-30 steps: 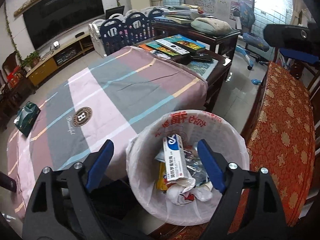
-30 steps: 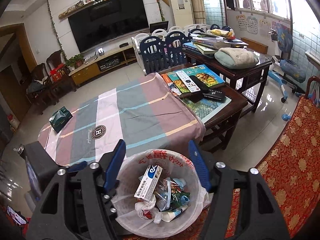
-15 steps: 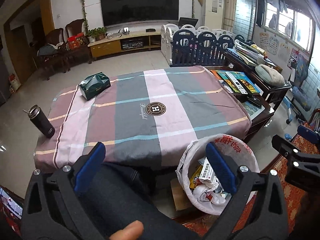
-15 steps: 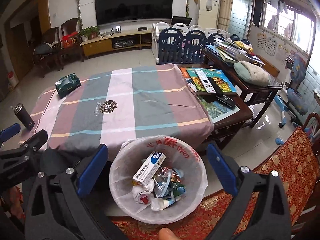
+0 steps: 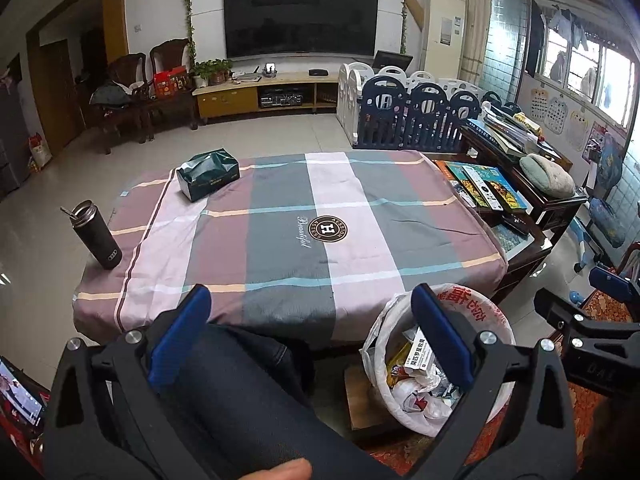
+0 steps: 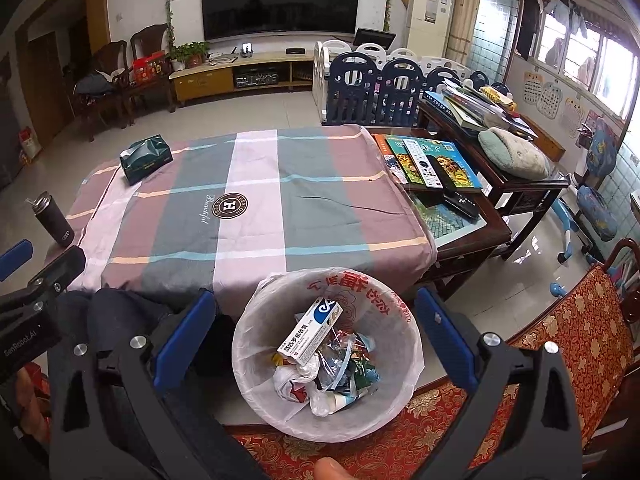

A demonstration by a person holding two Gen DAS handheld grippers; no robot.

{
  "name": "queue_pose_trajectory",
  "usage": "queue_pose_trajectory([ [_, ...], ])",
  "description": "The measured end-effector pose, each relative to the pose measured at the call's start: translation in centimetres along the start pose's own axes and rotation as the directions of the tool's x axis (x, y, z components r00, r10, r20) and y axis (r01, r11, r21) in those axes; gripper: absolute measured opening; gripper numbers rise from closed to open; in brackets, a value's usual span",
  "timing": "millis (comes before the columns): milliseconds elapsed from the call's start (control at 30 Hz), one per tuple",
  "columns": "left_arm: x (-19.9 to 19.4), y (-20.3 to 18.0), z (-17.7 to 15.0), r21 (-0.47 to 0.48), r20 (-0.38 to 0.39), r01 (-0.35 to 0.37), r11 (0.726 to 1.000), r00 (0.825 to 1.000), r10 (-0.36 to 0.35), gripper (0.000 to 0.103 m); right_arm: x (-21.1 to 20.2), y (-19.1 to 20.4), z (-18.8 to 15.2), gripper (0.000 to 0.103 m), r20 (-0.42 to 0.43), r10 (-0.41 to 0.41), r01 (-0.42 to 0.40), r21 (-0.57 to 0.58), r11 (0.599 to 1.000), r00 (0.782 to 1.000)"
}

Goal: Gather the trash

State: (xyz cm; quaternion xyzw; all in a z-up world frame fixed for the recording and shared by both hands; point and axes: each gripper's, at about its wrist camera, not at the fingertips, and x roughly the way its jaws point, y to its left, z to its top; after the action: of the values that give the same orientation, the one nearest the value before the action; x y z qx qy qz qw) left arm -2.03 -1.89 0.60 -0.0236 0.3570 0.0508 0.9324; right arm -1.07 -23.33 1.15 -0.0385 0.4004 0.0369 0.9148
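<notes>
Blue-padded and spread wide, your left gripper (image 5: 308,332) fills the bottom of the left wrist view with nothing between its jaws; your dark trouser leg (image 5: 240,392) lies below and between them. Lower right of that frame, the white-bagged trash bin (image 5: 472,308) stands on the floor just beside the table (image 5: 288,216) with its striped cloth, a white carton (image 5: 418,354) and crumpled wrappers inside. On the cloth at upper left sits a dark green tissue pack (image 5: 208,174); a black flask (image 5: 98,236) stands at the table's left end. Your other gripper shows at the right edge.

In the right wrist view, your right gripper (image 6: 316,336) also stands wide open and empty, its blue pads on either side of the trash bin (image 6: 404,360) at lower centre, without touching it. The white carton (image 6: 310,330) leans on top of the rubbish, above bags and a crushed tube. The table (image 6: 256,200) spans the middle, the tissue pack (image 6: 146,158) at its far left corner, the flask (image 6: 52,216) at the left. A red patterned cushion (image 6: 580,340) runs along the lower right.
</notes>
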Motion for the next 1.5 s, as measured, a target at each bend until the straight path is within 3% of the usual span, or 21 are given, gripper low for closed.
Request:
queue_pose_trajectory([
  [1500,0.4,-0.8,-0.7,0.013,-0.016,0.009,1.000,1.000,-0.009,0.100,1.1,-0.9,-1.1,0.098,-0.029,0.002,-0.002,0.021,1.000,1.000],
])
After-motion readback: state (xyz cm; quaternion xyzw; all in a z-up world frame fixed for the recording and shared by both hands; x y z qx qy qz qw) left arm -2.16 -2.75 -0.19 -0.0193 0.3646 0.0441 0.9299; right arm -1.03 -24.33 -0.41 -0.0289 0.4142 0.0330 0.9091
